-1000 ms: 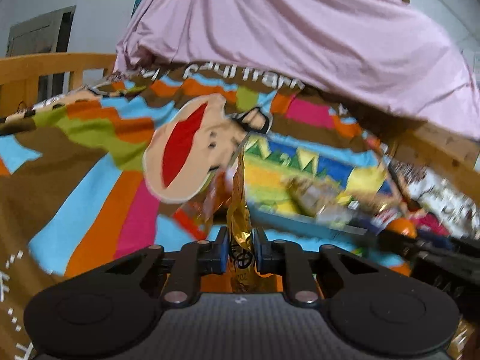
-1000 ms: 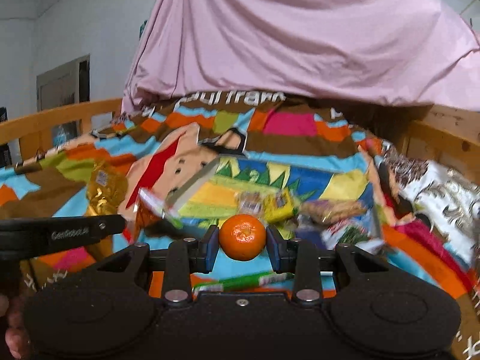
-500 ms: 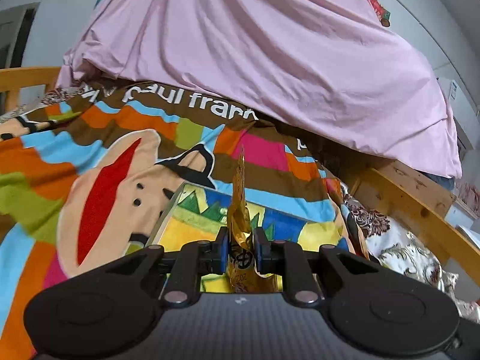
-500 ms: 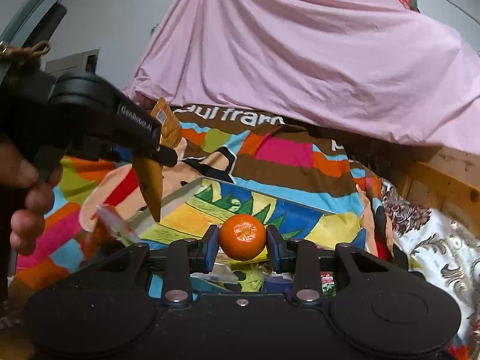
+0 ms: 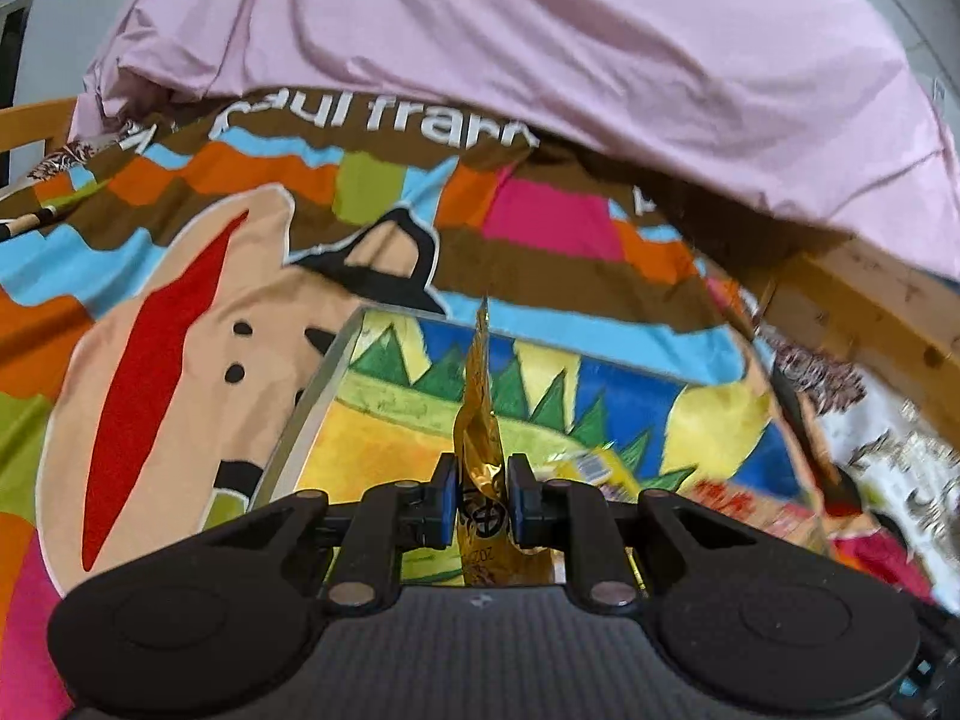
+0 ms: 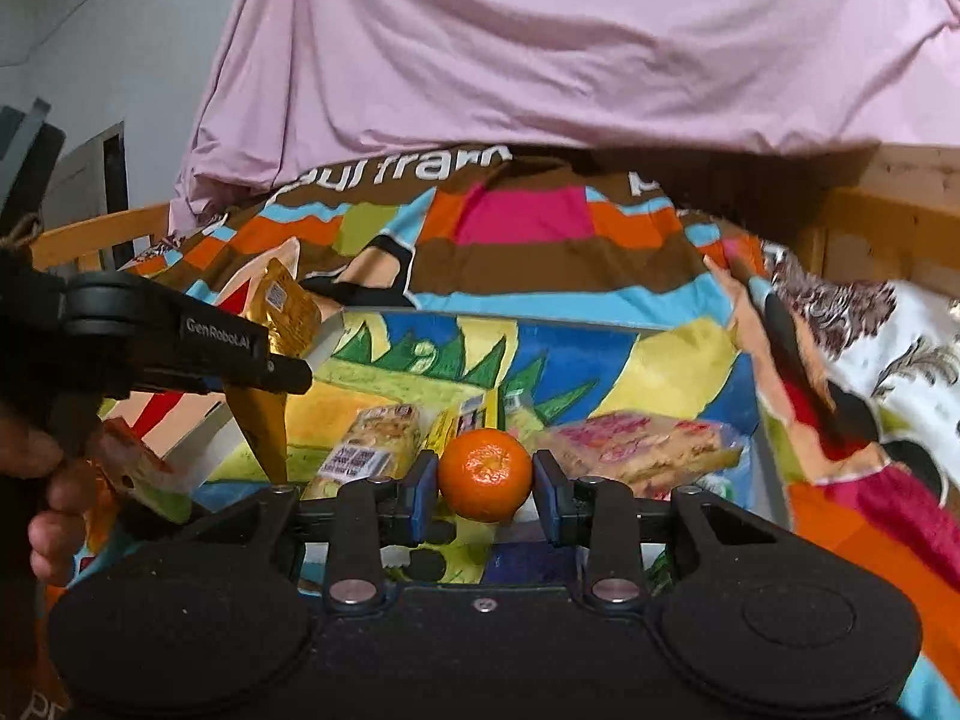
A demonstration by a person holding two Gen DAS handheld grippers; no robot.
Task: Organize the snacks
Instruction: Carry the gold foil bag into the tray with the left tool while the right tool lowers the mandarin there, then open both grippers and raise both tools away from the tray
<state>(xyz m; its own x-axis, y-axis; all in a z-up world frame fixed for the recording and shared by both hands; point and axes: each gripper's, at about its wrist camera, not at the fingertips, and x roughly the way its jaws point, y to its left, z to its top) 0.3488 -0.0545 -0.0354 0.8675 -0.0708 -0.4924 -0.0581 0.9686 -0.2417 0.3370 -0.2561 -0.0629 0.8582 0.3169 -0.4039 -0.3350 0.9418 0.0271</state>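
Note:
My left gripper is shut on a gold foil snack packet, held edge-on above a shallow tray with a colourful painted bottom. In the right wrist view the same packet hangs from the left gripper over the tray's left rim. My right gripper is shut on a small orange mandarin, above the tray's near part. Several wrapped snacks lie in the tray, among them a pink-wrapped bar and a pale wrapped bun.
The tray lies on a bright striped blanket with a cartoon monkey face. A pink sheet rises behind. Wooden bed rails stand at the left and right. A red-orange packet lies left of the tray.
Both grippers have tipped down and moved in over the tray, each still holding its item. The snacks in the tray have come back into the right wrist view.

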